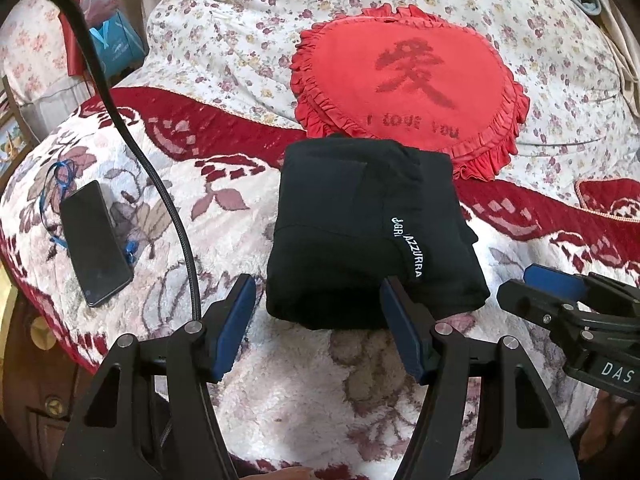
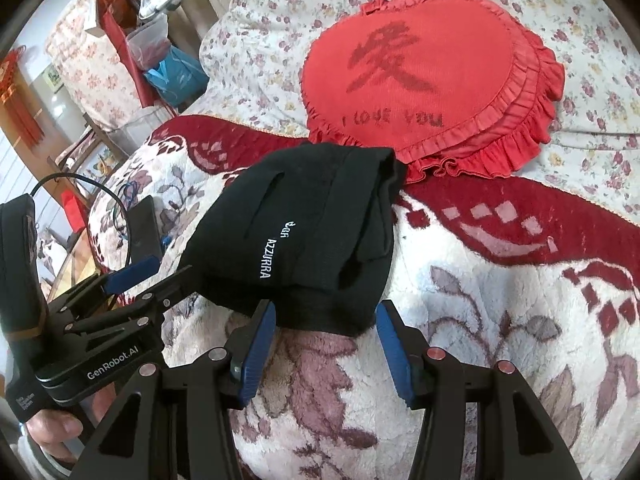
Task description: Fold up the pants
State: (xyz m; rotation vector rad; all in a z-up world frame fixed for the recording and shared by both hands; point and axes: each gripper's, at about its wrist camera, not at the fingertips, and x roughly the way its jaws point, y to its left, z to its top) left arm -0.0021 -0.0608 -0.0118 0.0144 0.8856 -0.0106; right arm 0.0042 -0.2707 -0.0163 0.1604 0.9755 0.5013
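Observation:
The black pants lie folded into a compact bundle on the plush floral blanket, white lettering on top. They also show in the right wrist view. My left gripper is open, its blue-padded fingers just in front of the bundle's near edge, holding nothing. My right gripper is open at the bundle's near right corner, empty. The right gripper also shows at the right edge of the left wrist view, and the left gripper shows at the left of the right wrist view.
A red heart-shaped cushion lies just behind the pants on a floral quilt. A black phone with a blue cord lies on the blanket at left. A black cable arcs above it. Bags stand at the far left.

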